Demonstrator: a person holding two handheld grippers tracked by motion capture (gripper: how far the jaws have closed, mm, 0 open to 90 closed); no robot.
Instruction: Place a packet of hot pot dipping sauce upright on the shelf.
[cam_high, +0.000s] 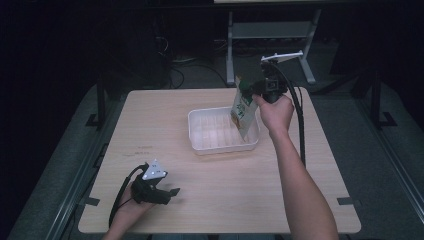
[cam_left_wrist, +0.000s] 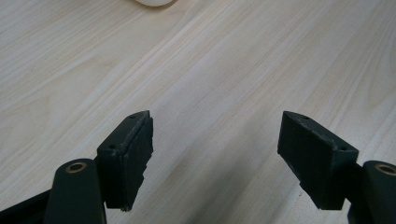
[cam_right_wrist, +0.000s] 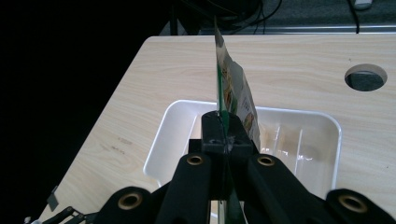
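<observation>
Left gripper: rests low over the near-left part of the pale wood worktop, held in the person's left hand. In the left gripper view its two black fingers stand wide apart with nothing but bare wood grain between them; a small arc of a white rim shows at the top edge of that view.

White plastic tray: a shallow rectangular bin with a ribbed floor, lying near the middle of the worktop, well apart from the left gripper.

Snack pouch: a printed packet with a green top band, hanging tilted over the right end of the tray, its lower edge down inside the tray. Whether it touches the tray floor cannot be told.

Right gripper: held above the far-right side of the tray by the person's right hand. In the right gripper view its fingers are pressed together on the pouch's top edge, the pouch seen edge-on above the tray.

A round cable hole lies in the worktop beyond the tray.
</observation>
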